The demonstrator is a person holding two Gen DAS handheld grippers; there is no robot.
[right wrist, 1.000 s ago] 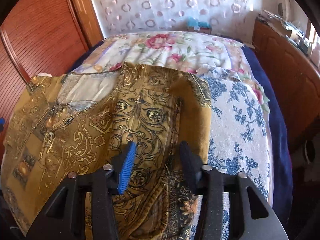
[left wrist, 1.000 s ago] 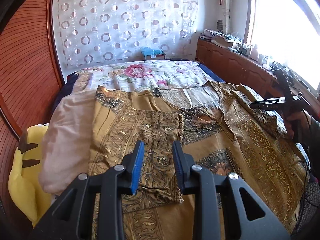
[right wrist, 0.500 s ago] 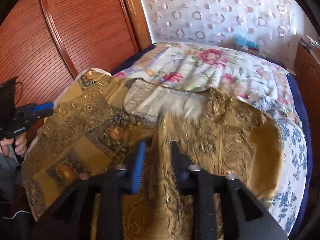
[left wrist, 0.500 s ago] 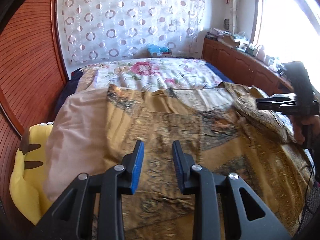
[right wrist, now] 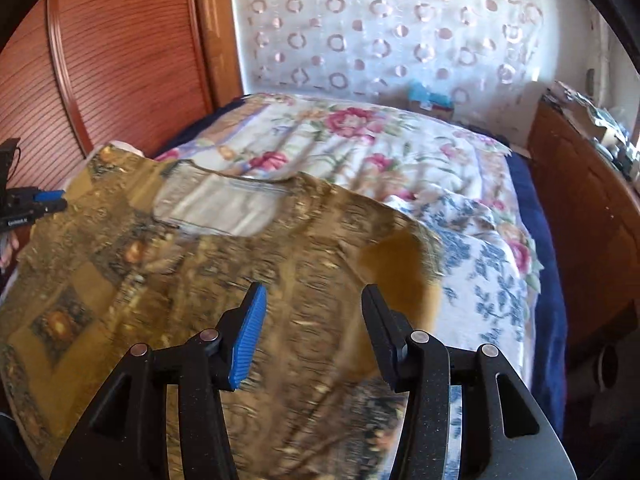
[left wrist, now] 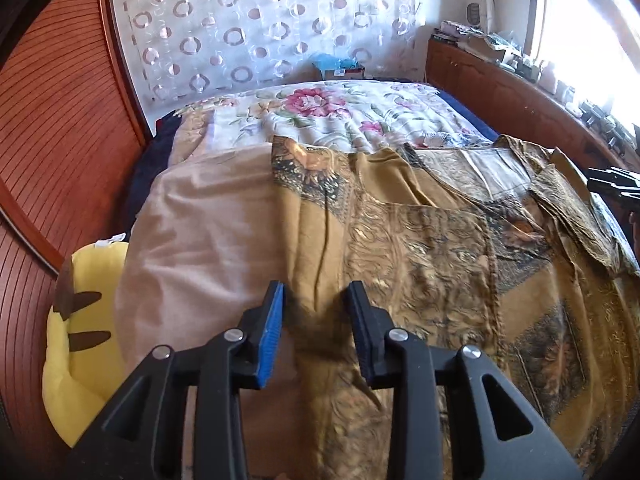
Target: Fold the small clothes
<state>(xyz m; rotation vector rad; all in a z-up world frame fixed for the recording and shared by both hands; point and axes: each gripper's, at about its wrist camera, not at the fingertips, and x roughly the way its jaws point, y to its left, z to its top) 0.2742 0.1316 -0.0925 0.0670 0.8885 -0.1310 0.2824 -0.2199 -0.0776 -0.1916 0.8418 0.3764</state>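
A golden-brown patterned shirt (left wrist: 420,248) lies spread on the bed, its left sleeve folded in over the body. My left gripper (left wrist: 316,300) hovers over the shirt's left edge, jaws opening, with cloth below them but none pinched. In the right wrist view the shirt (right wrist: 160,280) is blurred, and its right sleeve (right wrist: 392,264) is turned over, showing its plain mustard underside. My right gripper (right wrist: 314,300) is above that sleeve, its jaws opening wide with nothing held between them. Each gripper shows at the other view's edge: the right gripper (left wrist: 612,184) and the left gripper (right wrist: 32,204).
A pale pink pillow (left wrist: 208,232) lies under the shirt's left side, and a yellow plush (left wrist: 80,340) is wedged against the wooden wall. A floral bedspread (left wrist: 320,112) covers the far bed. A blue-flowered cloth (right wrist: 480,264) is on the right, beside a wooden cabinet (left wrist: 500,88).
The left gripper slid left and down toward the shirt's left edge. The right gripper lifted the right sleeve inward, then spread its jaws and let the cloth drop.
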